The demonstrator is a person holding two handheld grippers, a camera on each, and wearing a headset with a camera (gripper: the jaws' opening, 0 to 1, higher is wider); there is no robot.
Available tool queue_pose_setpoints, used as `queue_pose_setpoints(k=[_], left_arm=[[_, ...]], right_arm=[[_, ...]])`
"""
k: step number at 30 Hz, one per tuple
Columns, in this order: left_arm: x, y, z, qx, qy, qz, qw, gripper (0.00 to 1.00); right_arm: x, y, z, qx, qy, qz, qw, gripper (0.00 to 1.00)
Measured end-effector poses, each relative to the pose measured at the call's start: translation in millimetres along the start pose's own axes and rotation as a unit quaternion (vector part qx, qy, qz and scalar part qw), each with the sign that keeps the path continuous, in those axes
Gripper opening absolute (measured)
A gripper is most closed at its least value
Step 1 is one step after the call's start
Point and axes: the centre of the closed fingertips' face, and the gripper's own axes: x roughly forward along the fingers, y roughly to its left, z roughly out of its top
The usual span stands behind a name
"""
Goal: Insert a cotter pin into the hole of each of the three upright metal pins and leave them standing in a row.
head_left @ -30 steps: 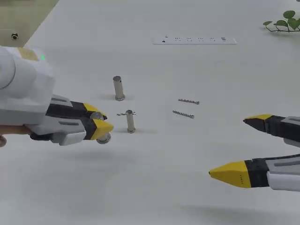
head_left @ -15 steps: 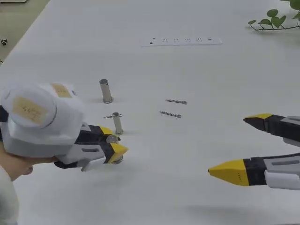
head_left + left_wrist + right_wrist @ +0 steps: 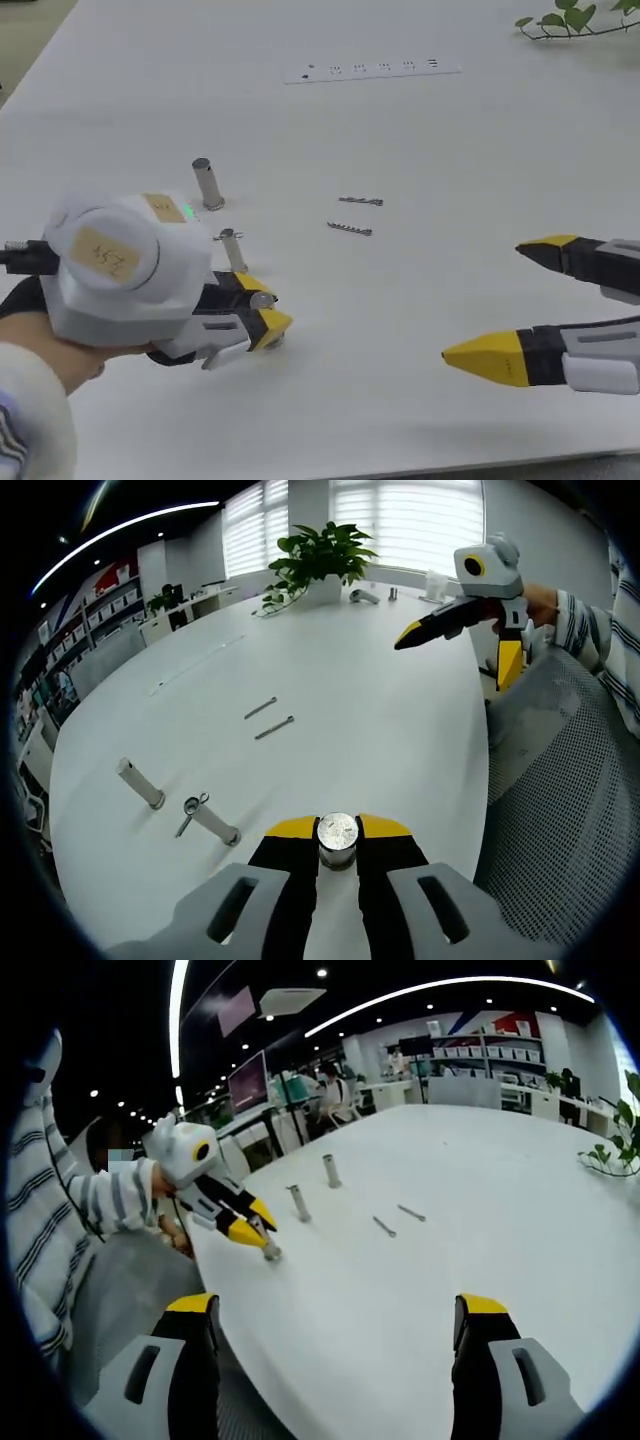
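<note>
My left gripper [image 3: 268, 318] is shut on an upright metal pin [image 3: 263, 300] near the table's front left; its own view has the pin's round top [image 3: 337, 832] between the yellow jaws. Just beyond stands a second pin [image 3: 231, 250] with a cotter pin [image 3: 190, 810] through its head. A third, bare pin [image 3: 206, 183] stands farther back. Two loose cotter pins [image 3: 360, 201] [image 3: 349, 229] lie flat mid-table. My right gripper [image 3: 484, 300] hovers open at the right with nothing between its jaws, well apart from the pins.
A white power strip [image 3: 372, 70] lies at the far side of the white table [image 3: 420, 140]. A leafy plant [image 3: 575, 18] sits at the far right corner. The table's near edge runs just below both grippers.
My left gripper, shut on its pin, has shifted nearer and to the right relative to the pin with the cotter pin. The head camera moved too. The right gripper stayed put.
</note>
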Motion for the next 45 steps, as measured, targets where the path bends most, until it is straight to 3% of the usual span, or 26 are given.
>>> queue_pose_setpoints(k=[9, 22, 26, 39, 45], left_arm=[[3.5, -6.0, -3.9, 0.011, 0.008, -0.015, 0.9998, 0.12], [4.9, -8.2, -1.4, 0.023, -0.001, -0.022, 0.9995, 0.12], [4.6, -8.9, 0.0, 0.021, -0.014, -0.020, 0.9995, 0.14], [-8.5, -12.9, -13.7, 0.034, -0.009, -0.030, 0.9989, 0.40], [-21.0, -12.2, -18.9, 0.004, -0.030, -0.032, 0.9990, 0.57]], right_arm=[[3.0, 1.8, -4.1, -0.007, 0.005, 0.003, 1.0000, 0.96], [6.9, 6.3, -10.4, -0.005, 0.015, 0.011, 0.9998, 0.96], [7.9, 5.3, -10.2, -0.003, 0.017, 0.010, 0.9998, 0.96], [12.0, 6.7, -5.7, -0.015, 0.027, 0.020, 0.9993, 0.96], [13.4, 8.7, -6.2, -0.018, 0.032, 0.024, 0.9990, 0.96]])
